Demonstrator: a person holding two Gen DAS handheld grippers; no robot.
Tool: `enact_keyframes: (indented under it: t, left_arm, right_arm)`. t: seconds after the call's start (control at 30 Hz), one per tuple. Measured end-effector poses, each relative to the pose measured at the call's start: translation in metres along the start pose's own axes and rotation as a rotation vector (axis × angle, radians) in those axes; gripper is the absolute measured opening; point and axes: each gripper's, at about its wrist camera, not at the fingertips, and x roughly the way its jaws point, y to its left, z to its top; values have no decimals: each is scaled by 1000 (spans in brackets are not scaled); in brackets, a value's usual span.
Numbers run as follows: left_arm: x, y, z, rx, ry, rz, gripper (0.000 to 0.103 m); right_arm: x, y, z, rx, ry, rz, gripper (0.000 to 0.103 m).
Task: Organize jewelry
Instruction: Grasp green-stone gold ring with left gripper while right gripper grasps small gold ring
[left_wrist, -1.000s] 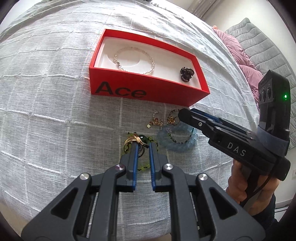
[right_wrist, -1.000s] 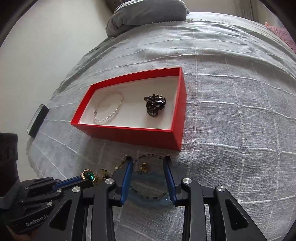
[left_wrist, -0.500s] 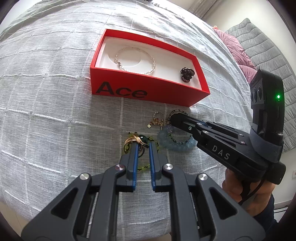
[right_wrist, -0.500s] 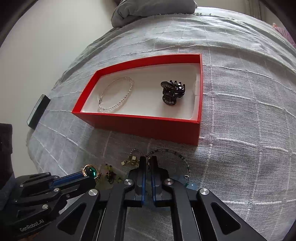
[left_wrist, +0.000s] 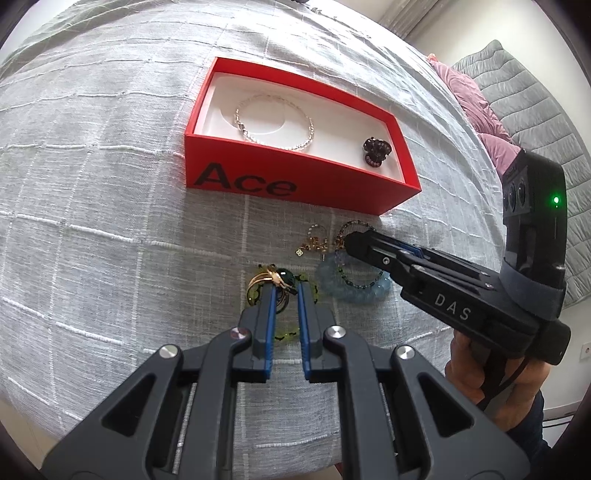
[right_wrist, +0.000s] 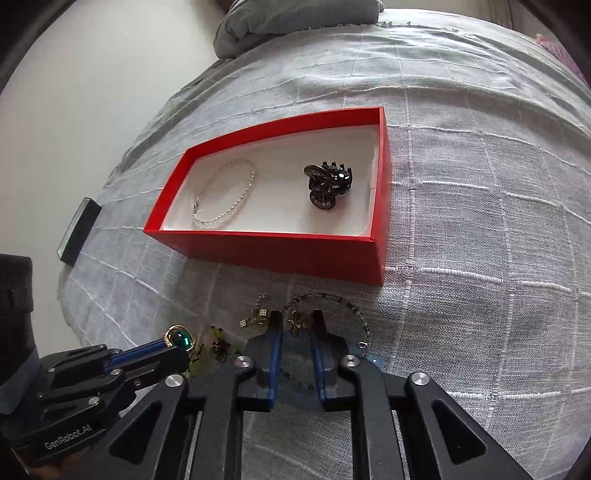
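A red box (left_wrist: 295, 181) marked "Ace" holds a silver bracelet (left_wrist: 275, 122) and a dark hair claw (left_wrist: 376, 150). In front of it lie a gold ring with a green stone (left_wrist: 273, 282), a green bead bracelet (left_wrist: 284, 334), a pale blue bracelet (left_wrist: 354, 286), a dark beaded strand (right_wrist: 332, 301) and small gold charms (left_wrist: 312, 245). My left gripper (left_wrist: 284, 288) is slightly open around the gold ring. My right gripper (right_wrist: 297, 319) is slightly open over the gold charms; it also shows in the left wrist view (left_wrist: 354, 242). The box shows in the right wrist view (right_wrist: 280, 247).
Everything lies on a grey checked bedspread (left_wrist: 92, 184). A black flat object (right_wrist: 79, 230) lies near the bed's left edge. A grey pillow (right_wrist: 295, 22) sits at the far end and a pink cushion (left_wrist: 476, 110) at the right.
My right gripper closed half a second ago and has now opened a little, moving forward over the charms. My left gripper's jaws have spread slightly around the ring.
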Motion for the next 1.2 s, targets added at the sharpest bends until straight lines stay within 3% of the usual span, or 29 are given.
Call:
enact_keyframes:
  t: [0.23,0.27,0.3,0.73,0.87,0.97,1.1,1.13,1.2]
  left_arm:
    - [0,0,-1,2,1,3,13]
    - [0,0,-1,1,0,3,13]
    - [0,0,-1,1,-1,3,13]
    - [-4,3,1,-9,-15,-7,13]
    - [-3,3,2,-8,-11,-4,13]
    - [0,0,3,-6,-3,-3,13]
    - [0,1,2,-3,-1,-2,13]
    - [0,1,2,-3,-1,-1,13]
    - [-1,1,2,-5,-3,-2,13]
  right_arm:
    - [6,9,0,-51,-19,-55,26]
    - [8,11,-1,-64,-17,-66,21]
    - [9,13,-1,-74,-16,-68,8]
    - [-18,10,4,-55,-63,5,3]
    - [-12,12,1,-67,-45,-11,5]
    - [-1,8,0,-48,-16,-6,23]
    - [6,11,-2,-63,-15,-27,26]
    - [8,13,-2,-81,-18,-46,26]
    - [11,17,-2,-107,-19,-76,5]
